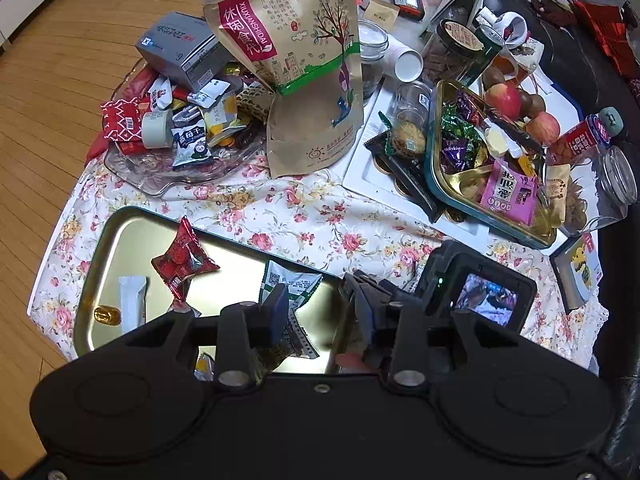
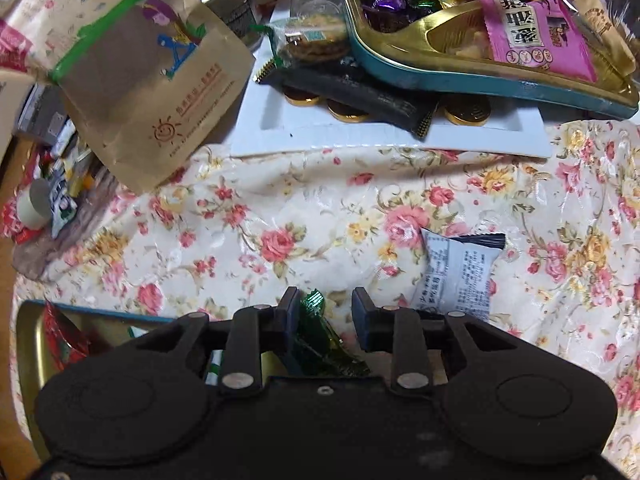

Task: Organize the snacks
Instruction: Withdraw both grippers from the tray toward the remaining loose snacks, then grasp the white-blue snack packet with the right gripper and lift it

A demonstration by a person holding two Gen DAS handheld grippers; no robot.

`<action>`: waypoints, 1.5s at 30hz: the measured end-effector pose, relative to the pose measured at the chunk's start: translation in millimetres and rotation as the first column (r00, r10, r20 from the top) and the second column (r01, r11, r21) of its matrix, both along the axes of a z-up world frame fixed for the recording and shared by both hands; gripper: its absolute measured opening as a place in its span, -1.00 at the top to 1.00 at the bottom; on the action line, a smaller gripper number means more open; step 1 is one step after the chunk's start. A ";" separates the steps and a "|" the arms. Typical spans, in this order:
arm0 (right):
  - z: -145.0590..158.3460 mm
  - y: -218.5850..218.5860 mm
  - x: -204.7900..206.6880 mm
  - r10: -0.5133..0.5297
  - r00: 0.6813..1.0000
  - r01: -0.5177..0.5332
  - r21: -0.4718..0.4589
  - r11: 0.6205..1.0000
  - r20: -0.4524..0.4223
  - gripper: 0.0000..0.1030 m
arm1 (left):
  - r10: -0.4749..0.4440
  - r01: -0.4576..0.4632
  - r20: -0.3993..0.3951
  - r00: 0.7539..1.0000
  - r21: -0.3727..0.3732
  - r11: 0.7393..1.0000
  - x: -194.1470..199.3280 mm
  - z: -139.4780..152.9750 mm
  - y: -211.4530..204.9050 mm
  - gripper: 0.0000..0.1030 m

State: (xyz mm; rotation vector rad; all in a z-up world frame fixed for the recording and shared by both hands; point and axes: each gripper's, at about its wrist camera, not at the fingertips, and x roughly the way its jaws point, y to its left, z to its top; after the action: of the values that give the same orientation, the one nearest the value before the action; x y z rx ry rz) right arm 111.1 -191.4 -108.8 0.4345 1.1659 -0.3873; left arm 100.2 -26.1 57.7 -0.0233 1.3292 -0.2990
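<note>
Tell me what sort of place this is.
Most likely a home living room: a low table under a floral tablecloth on a wood floor, crowded with snack packets, a kraft snack pouch, apples and a gold snack tray.

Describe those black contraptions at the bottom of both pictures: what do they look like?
Each gripper, left and right, is matte black plastic: a wide rounded body with two disc shapes, silver screws, and two blocky fingers with dark blue pads. One shows a small lit camera screen.
</note>
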 end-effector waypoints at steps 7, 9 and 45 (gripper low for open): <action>0.5 -6.8 -42.1 0.013 0.999 -0.014 -0.035 0.999 -0.031 0.43 | -0.005 0.005 0.004 1.000 0.011 1.000 -1.6 -0.2 -2.9 0.10; 0.7 -10.0 -58.0 0.014 0.999 -0.016 -0.046 0.999 -0.046 0.43 | -0.011 0.011 0.005 1.000 0.014 1.000 -3.2 -0.3 -5.1 0.10; -2.7 -65.0 -12.0 -0.109 0.994 0.108 -0.070 0.992 -0.014 0.08 | -0.042 0.041 -0.018 0.999 -0.021 0.999 -8.4 0.5 -26.2 0.10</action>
State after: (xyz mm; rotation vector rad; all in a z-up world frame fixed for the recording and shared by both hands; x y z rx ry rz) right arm 99.1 -256.4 -111.5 0.4361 1.1460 -0.5254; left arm 91.8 -52.3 58.1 -0.0159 1.3464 -0.3483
